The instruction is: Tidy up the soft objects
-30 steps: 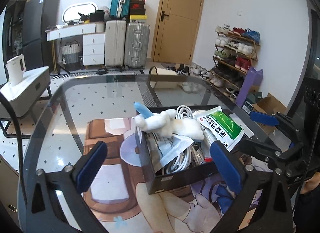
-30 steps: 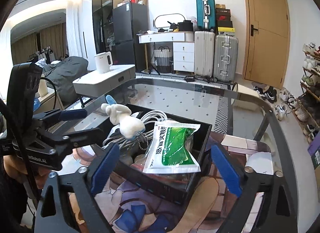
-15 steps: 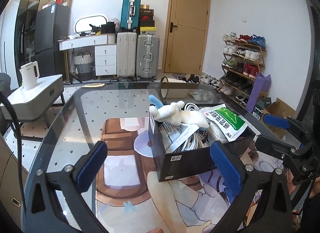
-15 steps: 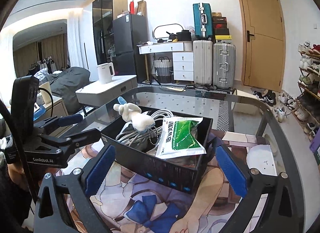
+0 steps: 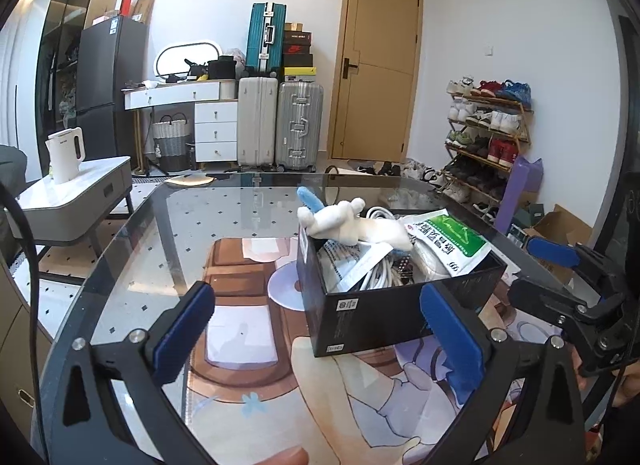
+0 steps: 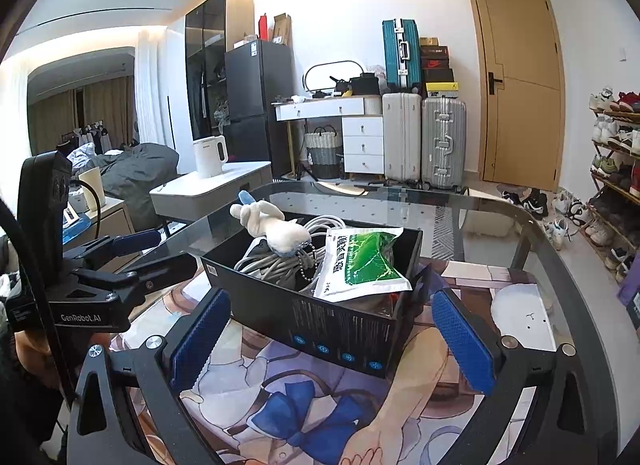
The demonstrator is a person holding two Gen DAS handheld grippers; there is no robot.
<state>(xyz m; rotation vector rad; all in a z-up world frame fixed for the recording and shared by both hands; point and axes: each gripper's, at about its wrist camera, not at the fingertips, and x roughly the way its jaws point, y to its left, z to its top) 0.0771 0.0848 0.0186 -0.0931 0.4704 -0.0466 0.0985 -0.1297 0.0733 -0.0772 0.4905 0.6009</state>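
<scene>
1. here, the plush toy (image 5: 352, 225) is lying on top of the clutter in the black box (image 5: 400, 317), on the glass table (image 5: 168, 233); it is resting partly on a coil of white cable (image 6: 276, 261) and just beside a green and white packet (image 6: 362, 263).
2. the left claw (image 5: 320, 335) is hanging wide open and holding nothing; the box's near wall is sitting between its blue pads, toward the right one, and the toy is lying beyond and above that wall.
3. the right claw (image 6: 330, 337) is also gaping wide and carrying nothing; the box corner is standing between its pads, and the toy is lying ahead and to the left, at the box's far left end.
4. the toy's long axis is running roughly crosswise in the left view, blue tip at the left, fat pale end at the right; in the right view it is slanting away toward the upper left.
5. judging by this, the left claw is looking the nearer and squarer to the toy; closing across its narrow body is likely calling for a reach over the wall and a turn of the wrist.
6. the toy's bead chain (image 6: 306, 265) is dangling among the cable; it may be snagging on a lift.
</scene>
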